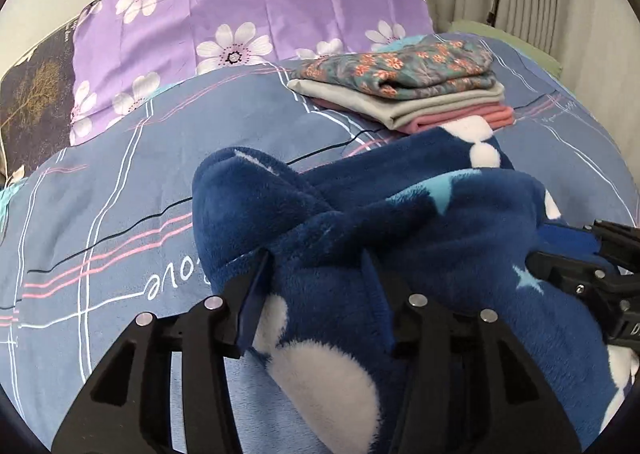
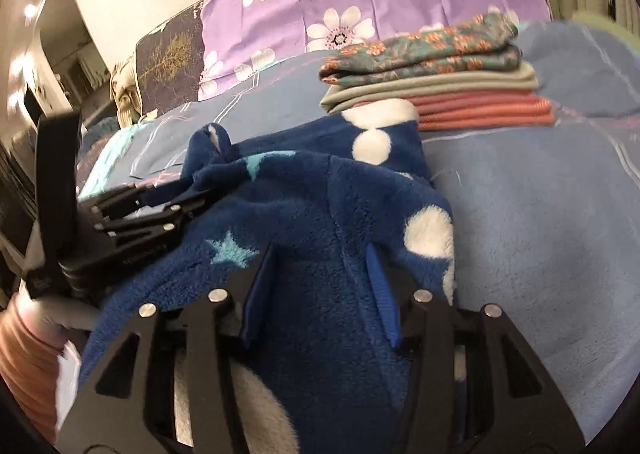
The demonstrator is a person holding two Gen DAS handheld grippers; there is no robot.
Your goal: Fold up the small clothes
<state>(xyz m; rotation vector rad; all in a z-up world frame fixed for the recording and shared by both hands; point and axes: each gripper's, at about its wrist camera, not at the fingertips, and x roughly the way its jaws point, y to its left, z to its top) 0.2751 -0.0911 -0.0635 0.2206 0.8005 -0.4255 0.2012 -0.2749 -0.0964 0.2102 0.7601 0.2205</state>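
1. Left wrist view: dark blue plush fleece garment with white dots and pale blue stars (image 1: 400, 230) fills centre and lower right, bunched in thick soft folds on the blue-grey plaid bed cover with pink and white lines (image 1: 120, 221).
2. Left gripper (image 1: 316, 274), black with blue pads: jaws partly open, a fold of fleece between them. Pads sit at the pile on both sides; real clamp or not, can't tell.
3. Right wrist view: right gripper (image 2: 320, 278) in the same pose, jaws about half open, straddling a ridge of the fleece at lower centre. Pads sunk into the pile; firm pinch unclear.
4. Each gripper shows in the other's view at the frame edge, angled in toward the garment.
5. Upper right, both views: stack of folded clothes (image 1: 404, 97), floral teal on top, flat grey, ribbed pink below, just behind the fleece.
6. Top of frame: purple pillow with white flowers (image 1: 248, 9), smooth cotton look.
7. Lower left of right view: ribbed orange-pink sleeve (image 2: 24, 366), blurred.
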